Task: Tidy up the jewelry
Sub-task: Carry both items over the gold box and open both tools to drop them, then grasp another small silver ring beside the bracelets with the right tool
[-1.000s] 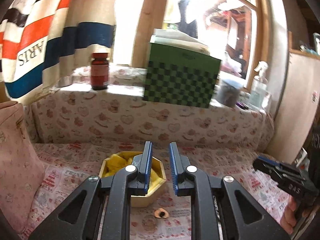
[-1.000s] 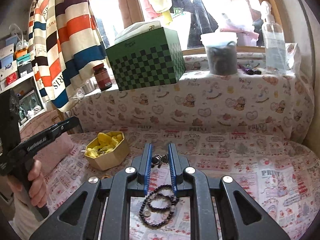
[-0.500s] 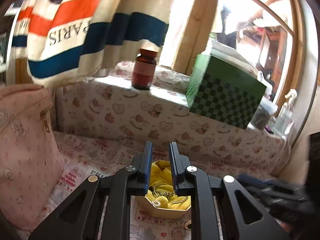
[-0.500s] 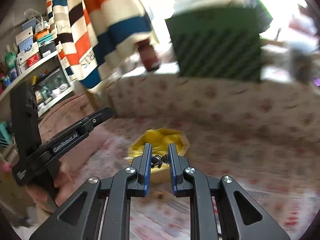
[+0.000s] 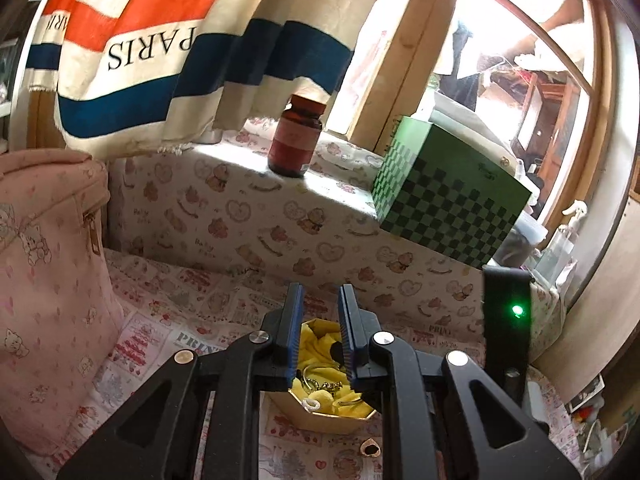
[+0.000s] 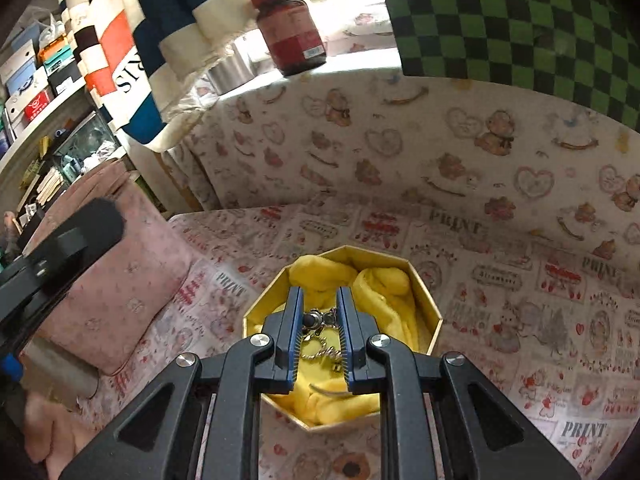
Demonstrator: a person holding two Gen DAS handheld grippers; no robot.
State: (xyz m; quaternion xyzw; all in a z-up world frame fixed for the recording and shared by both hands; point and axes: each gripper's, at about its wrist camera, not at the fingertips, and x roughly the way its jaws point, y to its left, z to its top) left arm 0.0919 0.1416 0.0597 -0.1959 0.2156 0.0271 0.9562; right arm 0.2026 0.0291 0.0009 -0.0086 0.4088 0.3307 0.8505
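An octagonal box (image 6: pixel 434 322) lined with yellow cloth sits on the printed tablecloth. My right gripper (image 6: pixel 319 291) hangs over it, pointing down into it, shut on a small silver charm (image 6: pixel 318 319). Below the charm a silver chain (image 6: pixel 322 351) lies on the yellow cloth. In the left wrist view the same box (image 5: pixel 320 416) shows through the narrow gap of my left gripper (image 5: pixel 320 288), which holds nothing. The right tool's black housing (image 5: pixel 506 300), green light on, stands just right of the box. A small heart-shaped piece (image 5: pixel 370 449) lies on the cloth in front of the box.
A pink padded bag (image 5: pixel 48 280) stands left of the box. On the covered ledge behind are a brown bottle (image 5: pixel 296 140) and a green checked box (image 5: pixel 448 208). A striped curtain (image 5: pixel 160 40) hangs at the left. A hand (image 6: pixel 52 436) grips the left tool.
My right gripper has swung left from the black bead bracelets to above the yellow-lined box, still with the charm. The left gripper rolled and shifted so the box lies behind its gap.
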